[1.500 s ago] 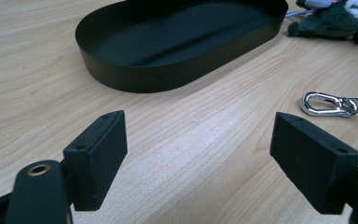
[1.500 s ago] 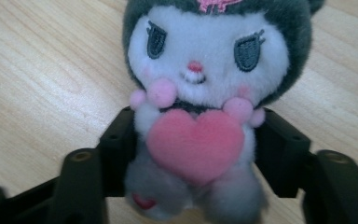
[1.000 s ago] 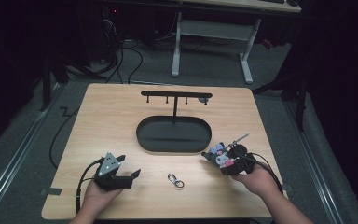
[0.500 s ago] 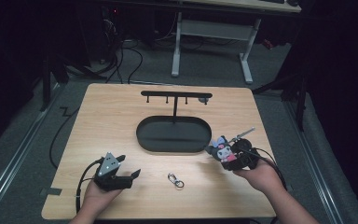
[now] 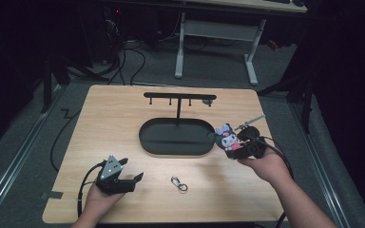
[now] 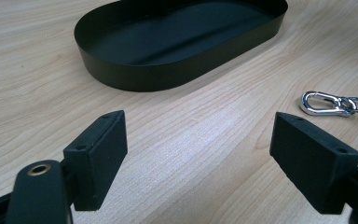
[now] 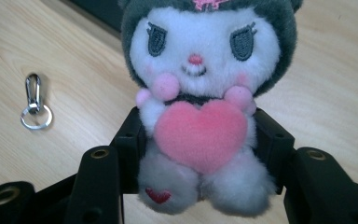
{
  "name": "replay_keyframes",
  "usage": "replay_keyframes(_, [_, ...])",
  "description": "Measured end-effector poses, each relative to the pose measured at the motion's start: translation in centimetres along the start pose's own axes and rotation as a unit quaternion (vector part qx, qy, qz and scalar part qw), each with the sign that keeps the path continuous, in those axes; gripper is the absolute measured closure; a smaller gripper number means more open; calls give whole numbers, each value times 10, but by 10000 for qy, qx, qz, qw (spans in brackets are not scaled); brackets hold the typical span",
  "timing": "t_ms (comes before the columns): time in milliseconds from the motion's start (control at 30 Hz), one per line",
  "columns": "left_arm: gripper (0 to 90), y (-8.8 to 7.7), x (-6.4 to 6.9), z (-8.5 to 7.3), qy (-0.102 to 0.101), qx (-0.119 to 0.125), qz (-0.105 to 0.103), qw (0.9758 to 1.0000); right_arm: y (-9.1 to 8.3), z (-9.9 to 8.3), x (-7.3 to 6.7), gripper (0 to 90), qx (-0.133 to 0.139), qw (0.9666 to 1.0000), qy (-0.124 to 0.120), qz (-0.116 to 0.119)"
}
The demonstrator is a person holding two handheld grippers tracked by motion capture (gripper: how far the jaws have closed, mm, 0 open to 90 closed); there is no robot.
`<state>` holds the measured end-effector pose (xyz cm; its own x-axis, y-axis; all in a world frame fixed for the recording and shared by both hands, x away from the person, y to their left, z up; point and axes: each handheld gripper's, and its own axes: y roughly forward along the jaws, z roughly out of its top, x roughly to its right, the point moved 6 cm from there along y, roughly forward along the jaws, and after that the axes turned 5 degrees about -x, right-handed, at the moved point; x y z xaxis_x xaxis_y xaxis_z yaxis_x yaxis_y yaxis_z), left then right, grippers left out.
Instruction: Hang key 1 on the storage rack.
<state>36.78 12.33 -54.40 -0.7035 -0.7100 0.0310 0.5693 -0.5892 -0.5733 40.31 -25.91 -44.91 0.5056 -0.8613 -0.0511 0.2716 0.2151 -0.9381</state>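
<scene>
From the high view, the worktop [image 5: 123,118] is light wood. A black oval tray [image 5: 175,136] sits in the middle of it. A thin black stand with small hooks [image 5: 179,97] rises from the back of the tray. The right gripper [image 5: 240,145] is held above the worktop, just past the right end of the tray. It holds a small plush toy [image 5: 229,137] with a dark hood, a white face and pink on its front. The right hand [image 5: 264,166] is under the gripper. The left gripper [image 5: 119,176] rests low on the near left part of the worktop, in the left hand [image 5: 100,197]. A silver key ring clip [image 5: 178,183] lies on the wood between the two hands, closer to the left gripper.

In the left gripper view, the two black jaws stand wide apart with bare wood between them. The tray [image 6: 177,42] is ahead of them. The key ring clip [image 6: 328,103] lies off to the right, touching neither jaw.

In the right gripper view, the plush toy [image 7: 200,93] sits upright between the jaws. The black pads [image 7: 129,140] press on both sides of its soft body. It hugs a pink heart [image 7: 201,130] and looks at the camera. The key ring clip [image 7: 35,105] lies on the wood far to the left.
</scene>
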Motion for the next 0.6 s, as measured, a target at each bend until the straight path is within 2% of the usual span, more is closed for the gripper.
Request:
replay_keyframes(67, [195, 0, 0, 0, 0, -3, -5, 10000, -3, 4, 0, 481, 23, 10000, -7, 2])
replay_keyframes(100, [195, 0, 0, 0, 5, -1, -11, 10000, -9, 13, 0, 481, 74, 10000, -22, -22])
replay_keyframes(400, [196, 0, -1, -1, 10, -9, -4, 10000, -27, 49, 3, 481, 208, 9998, -34, -12])
replay_keyframes(600, [197, 0, -1, -1, 21, -10, -6, 10000, -33, 63, 0, 481, 207, 9998, -19, 29])
